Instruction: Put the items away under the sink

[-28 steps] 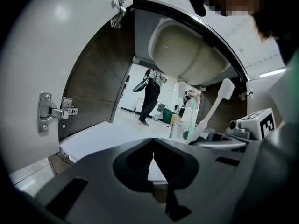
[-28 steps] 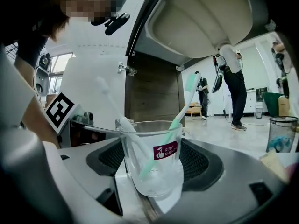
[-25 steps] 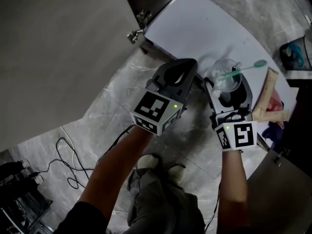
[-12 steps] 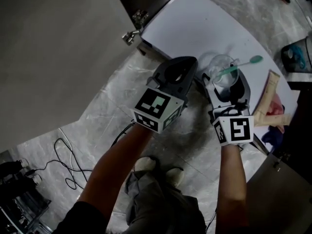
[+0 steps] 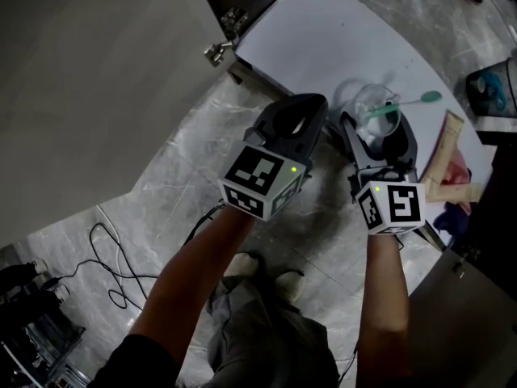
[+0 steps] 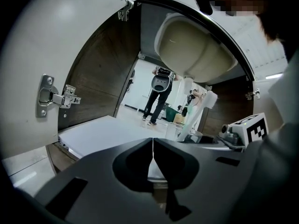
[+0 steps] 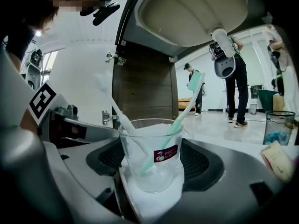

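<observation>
A clear glass cup (image 7: 152,157) with a red cherry label holds a green toothbrush (image 7: 180,120) and a white toothbrush (image 7: 112,108). My right gripper (image 7: 152,174) is shut on the cup, one jaw on each side of it. In the head view the cup (image 5: 376,110) sits over the front of the white cabinet floor (image 5: 323,39), with the green toothbrush (image 5: 408,102) leaning right. I cannot tell whether the cup touches the floor. My left gripper (image 5: 295,118) hangs just left of it, and in its own view this gripper (image 6: 153,143) is shut and holds nothing.
The sink bowl (image 6: 196,50) hangs overhead inside the open cabinet; a door hinge (image 6: 53,97) is at left. A toothpaste tube (image 5: 443,156), red cloth (image 5: 458,170) and a blue item (image 5: 452,217) lie right of the cup. A bin (image 7: 278,127) stands beyond. Cables (image 5: 113,265) cross the floor.
My right gripper has edged forward toward the cabinet with the cup in it. The left gripper has barely moved.
</observation>
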`<state>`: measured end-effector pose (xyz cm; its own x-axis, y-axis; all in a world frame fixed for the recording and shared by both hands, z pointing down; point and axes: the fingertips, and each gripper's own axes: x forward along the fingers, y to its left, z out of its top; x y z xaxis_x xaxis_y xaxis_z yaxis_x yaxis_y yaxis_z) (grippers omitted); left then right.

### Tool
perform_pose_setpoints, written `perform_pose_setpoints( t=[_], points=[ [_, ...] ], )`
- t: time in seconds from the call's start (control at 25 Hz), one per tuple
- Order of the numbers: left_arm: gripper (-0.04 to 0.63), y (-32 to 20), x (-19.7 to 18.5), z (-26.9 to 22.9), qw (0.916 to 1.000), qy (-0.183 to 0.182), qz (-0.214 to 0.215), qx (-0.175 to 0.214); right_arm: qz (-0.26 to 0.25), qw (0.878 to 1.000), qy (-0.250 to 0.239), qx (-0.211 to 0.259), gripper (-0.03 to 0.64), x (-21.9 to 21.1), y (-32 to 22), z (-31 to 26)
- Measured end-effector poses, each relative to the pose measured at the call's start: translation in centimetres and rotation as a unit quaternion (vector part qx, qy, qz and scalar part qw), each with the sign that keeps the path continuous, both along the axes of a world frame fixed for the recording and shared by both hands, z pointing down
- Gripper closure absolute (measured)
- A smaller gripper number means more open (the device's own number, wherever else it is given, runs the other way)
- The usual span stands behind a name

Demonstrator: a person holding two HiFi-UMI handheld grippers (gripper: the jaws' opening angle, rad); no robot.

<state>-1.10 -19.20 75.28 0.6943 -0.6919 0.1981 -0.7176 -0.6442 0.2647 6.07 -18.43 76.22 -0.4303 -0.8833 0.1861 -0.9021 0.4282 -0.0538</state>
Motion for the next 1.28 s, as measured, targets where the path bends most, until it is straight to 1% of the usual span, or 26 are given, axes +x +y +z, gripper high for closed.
perform_pose_setpoints(
  t=[0.28, 0.48, 0.76, 1.0, 1.04, 1.12, 1.28],
  points=[
    [0.586, 0.0, 0.9, -0.1, 0.9998, 0.005, 0.018, -0.001, 0.032, 0.999, 0.001, -0.004, 0.285, 1.9, -0.6, 0.1],
    [0.586, -0.2, 1.7, -0.1, 0.9996, 0.011, 0.026, 0.002, 0.072, 0.997, -0.006, 0.0, 0.285, 3.6, -1.0, 0.1],
    [0.586, 0.4, 1.9, 0.1, 0.9994, 0.009, 0.033, -0.004, 0.082, 0.997, -0.015, -0.004, 0.285, 3.7, -0.9, 0.0],
    [0.583, 0.8, 2.1, -0.4, 0.9992, 0.014, 0.036, 0.004, 0.11, 0.994, -0.016, -0.008, 0.284, 3.9, -0.2, 0.2],
    [0.568, 0.8, 2.3, -0.3, 0.9991, 0.015, 0.039, 0.002, 0.11, 0.994, -0.015, -0.013, 0.284, 3.9, -0.1, 0.4],
    [0.503, 1.2, 2.8, -0.2, 0.9986, 0.019, 0.05, -0.003, 0.108, 0.994, -0.013, -0.023, 0.284, 3.8, 0.1, 0.9],
    [0.489, 2.2, 3.3, 0.2, 0.998, 0.014, 0.061, -0.007, 0.117, 0.993, -0.015, -0.021, 0.284, 4.0, 0.8, 0.5]
  ],
)
